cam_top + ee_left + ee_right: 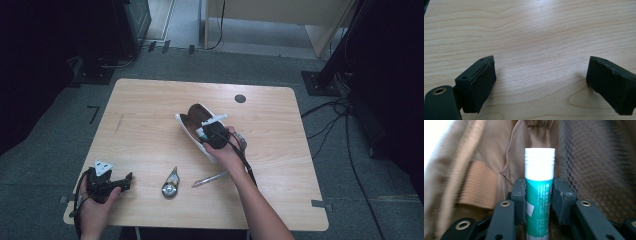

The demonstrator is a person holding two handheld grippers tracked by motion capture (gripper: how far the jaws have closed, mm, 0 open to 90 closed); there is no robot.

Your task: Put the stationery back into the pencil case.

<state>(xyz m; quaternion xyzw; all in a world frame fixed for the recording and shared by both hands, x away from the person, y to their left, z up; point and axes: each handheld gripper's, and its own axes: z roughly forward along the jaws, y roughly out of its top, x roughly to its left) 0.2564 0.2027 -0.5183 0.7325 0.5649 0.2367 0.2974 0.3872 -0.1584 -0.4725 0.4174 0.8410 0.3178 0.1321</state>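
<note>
Right tool (539, 192) clamps narrowly on one green-and-white glue stick (539, 195), its cap poking into a brown-lined pouch (192, 122) just ahead. Left tool (541, 82) gapes wide over bare counter (536, 32). Behind the right tool lie one pen (210, 179) and what looks like one metallic clip (170, 184).

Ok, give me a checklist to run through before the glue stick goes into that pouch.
1. Grip: right claw clamped on the glue stick from both sides: ok.
2. Cap: white cap on and pointing ahead of the claw: ok.
3. Pouch open, brown lining facing the stick: ok.
4. Stick lined up with a free pocket inside: cannot tell.
5. Left claw open over bare table, not steadying the pouch: not ok.
6. Pen and the silver item lie apart from the pouch: ok.
</note>
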